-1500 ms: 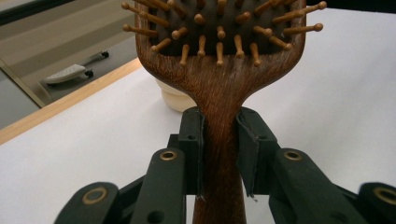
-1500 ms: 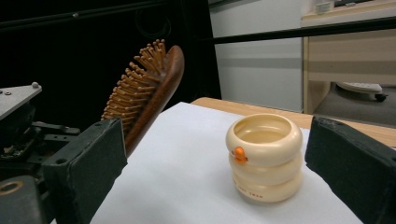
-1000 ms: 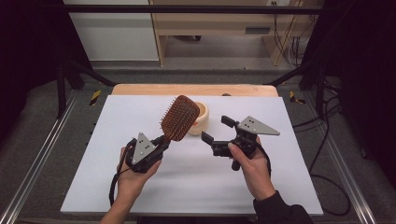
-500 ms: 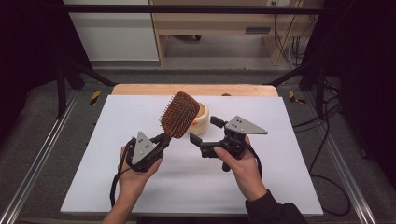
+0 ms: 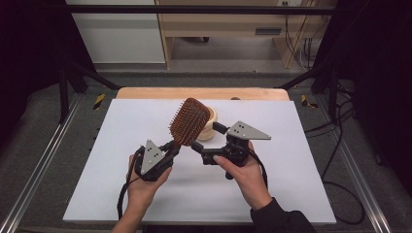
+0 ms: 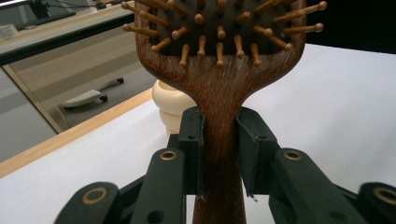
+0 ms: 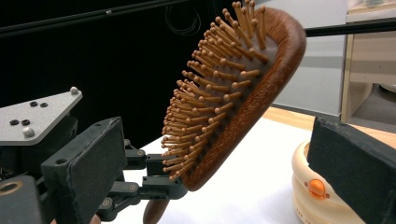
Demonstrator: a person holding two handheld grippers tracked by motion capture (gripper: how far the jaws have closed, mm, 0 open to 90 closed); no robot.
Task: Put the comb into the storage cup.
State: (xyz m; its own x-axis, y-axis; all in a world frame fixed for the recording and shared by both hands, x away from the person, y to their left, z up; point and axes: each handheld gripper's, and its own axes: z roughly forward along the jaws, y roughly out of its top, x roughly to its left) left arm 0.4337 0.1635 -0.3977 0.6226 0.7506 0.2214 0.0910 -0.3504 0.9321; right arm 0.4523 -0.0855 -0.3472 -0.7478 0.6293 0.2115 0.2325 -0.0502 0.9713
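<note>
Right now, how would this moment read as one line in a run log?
left gripper: shut on hairbrush handle | right gripper: open, fingers either side of brush head | cream round object: on table behind

Cream round container (image 5: 210,124) on white table (image 5: 291,160)

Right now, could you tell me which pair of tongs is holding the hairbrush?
The left tongs, clamped on the wooden hairbrush handle; the right tongs stand open beside its head.
</note>
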